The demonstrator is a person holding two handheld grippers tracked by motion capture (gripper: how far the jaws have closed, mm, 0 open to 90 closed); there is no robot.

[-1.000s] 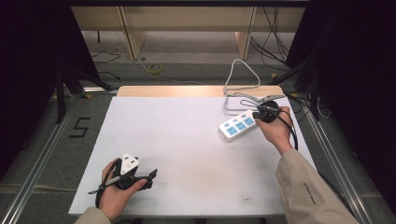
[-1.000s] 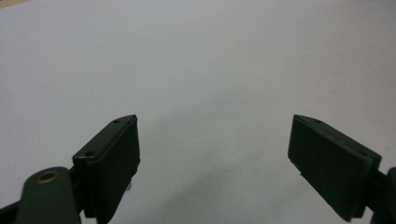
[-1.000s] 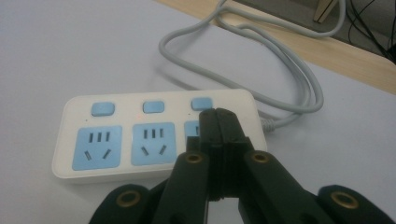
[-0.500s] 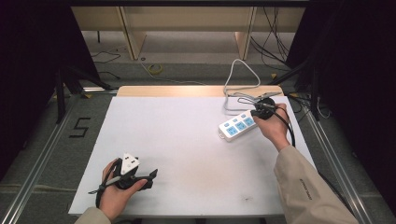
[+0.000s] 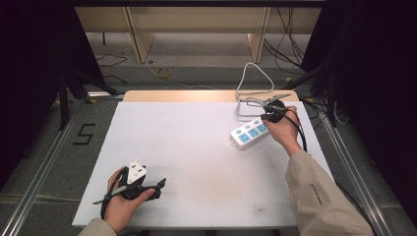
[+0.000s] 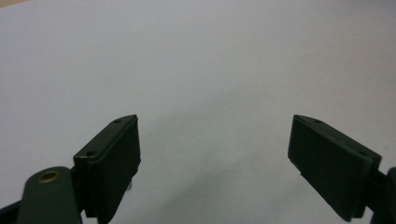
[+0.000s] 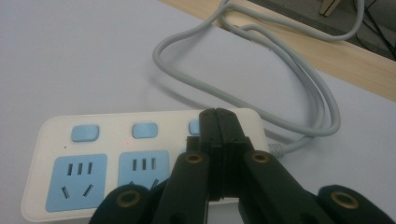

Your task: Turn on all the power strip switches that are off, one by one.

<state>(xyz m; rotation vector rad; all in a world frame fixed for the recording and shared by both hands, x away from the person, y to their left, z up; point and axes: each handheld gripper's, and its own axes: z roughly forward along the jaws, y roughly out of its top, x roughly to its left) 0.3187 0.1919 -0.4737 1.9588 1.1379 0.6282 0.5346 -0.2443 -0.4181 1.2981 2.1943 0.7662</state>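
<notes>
A white power strip (image 5: 248,132) with blue sockets and blue switches lies at the table's right back, its grey cable (image 5: 252,81) looping off the far edge. My right gripper (image 5: 265,118) is shut, its tips just over the strip's cable end. In the right gripper view the closed jaws of that gripper (image 7: 218,114) cover the strip (image 7: 70,140) beside the third blue switch (image 7: 194,127), with nothing between them; a small red light (image 7: 127,142) glows under the middle switch. My left gripper (image 5: 158,188) rests open near the front left, over bare table (image 6: 215,121).
The white table top (image 5: 196,147) has a wooden strip (image 5: 177,96) along its far edge. The cable loop (image 7: 261,93) lies on the table behind the power strip. Dark curtains and metal rails flank the table; more cables lie on the floor beyond.
My right gripper has shifted slightly left, onto the strip's cable end. The power strip and my left gripper have stayed where they were.
</notes>
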